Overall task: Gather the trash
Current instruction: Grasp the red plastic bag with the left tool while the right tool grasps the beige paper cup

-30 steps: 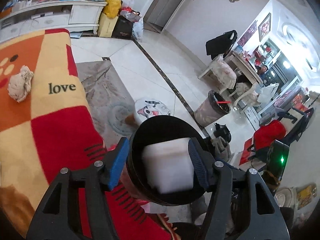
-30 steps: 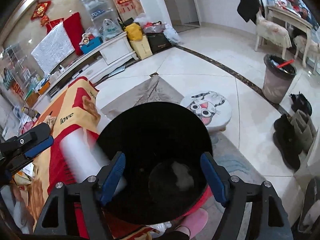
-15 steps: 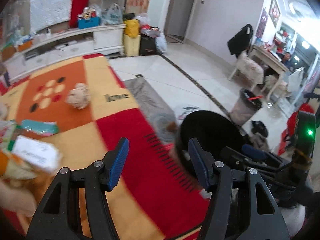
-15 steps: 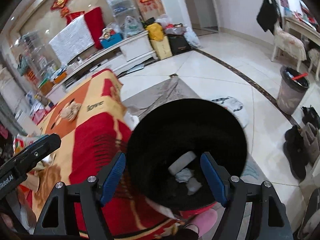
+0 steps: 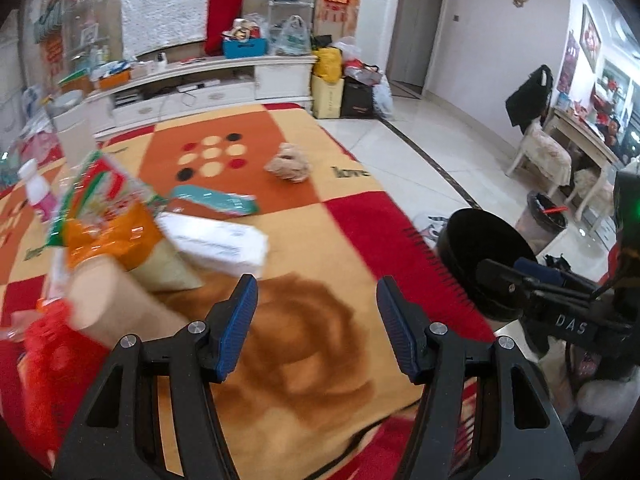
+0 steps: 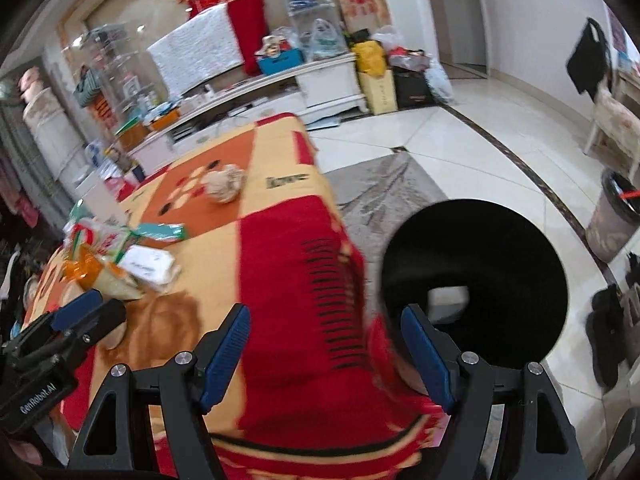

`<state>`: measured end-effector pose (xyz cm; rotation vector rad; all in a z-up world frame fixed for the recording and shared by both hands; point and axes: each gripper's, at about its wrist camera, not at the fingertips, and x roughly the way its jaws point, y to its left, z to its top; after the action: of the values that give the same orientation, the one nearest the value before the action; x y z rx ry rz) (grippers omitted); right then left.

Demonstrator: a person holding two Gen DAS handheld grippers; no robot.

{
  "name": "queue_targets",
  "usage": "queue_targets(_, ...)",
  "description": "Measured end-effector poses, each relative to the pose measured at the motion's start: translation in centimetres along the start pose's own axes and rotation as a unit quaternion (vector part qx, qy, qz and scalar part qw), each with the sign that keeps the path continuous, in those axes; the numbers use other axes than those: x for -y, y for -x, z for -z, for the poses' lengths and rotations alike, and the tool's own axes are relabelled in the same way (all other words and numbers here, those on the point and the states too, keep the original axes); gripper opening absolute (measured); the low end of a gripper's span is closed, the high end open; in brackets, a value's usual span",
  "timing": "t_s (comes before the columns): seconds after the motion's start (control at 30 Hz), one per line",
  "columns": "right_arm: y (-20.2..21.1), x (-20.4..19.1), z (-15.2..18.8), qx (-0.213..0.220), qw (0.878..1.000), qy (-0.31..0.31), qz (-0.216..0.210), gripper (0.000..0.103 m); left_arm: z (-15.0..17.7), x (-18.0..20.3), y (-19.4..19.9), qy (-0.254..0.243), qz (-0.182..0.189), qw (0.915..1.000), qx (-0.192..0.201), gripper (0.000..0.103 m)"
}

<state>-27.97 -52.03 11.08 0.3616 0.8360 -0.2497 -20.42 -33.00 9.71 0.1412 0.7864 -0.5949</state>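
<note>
Black bin (image 6: 480, 240) holds a white piece (image 6: 448, 298)

A crumpled beige paper wad (image 5: 289, 163) sits on the orange square of the blanket; a white packet (image 5: 216, 240) (blurred) lies nearer, beside a teal wrapper (image 5: 218, 200).

The right tool (image 6: 326, 354) hangs with its blue-padded jaws apart and nothing between them, over the red edge of the checked blanket (image 6: 288, 264) covering the worktop. To its right, on the floor side, stands a black bin (image 6: 476, 276) with something pale inside (too blurred to name). On the blanket lie a crumpled paper ball (image 6: 225, 186), a teal packet (image 6: 160, 232), a white packet (image 6: 149, 264) and an orange wrapper (image 6: 82, 268). The left tool (image 6: 76, 312) shows at lower left.
</note>
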Motion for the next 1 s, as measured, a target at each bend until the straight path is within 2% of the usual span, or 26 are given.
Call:
queue_targets(0.2,0.6,-5.1,0.5,-0.004,0.999,0.032,-0.029,0.075,1.7,-4.0,3.8,0.015,-0.026,0.9993,0.024,0.061)
queue_targets(0.37,0.3,-9.6,1.4,-0.012,0.997,0.056,-0.05,0.075,3.6,-8.2,6.8,0.037,-0.039,0.9983,0.025,0.061)
queue_targets(0.77,-3.2,-17.4,3.6,-0.061,0.987,0.109,-0.103,0.075,9.1,-19.3,10.3,0.096,-0.083,0.9919,-0.003,0.061)
queue_targets(1.0,-4.4,-20.4,3.7,-0.075,0.98,0.131,-0.127,0.075,9.0,-22.2,10.8,0.124,-0.055,0.9907,-0.006,0.061)
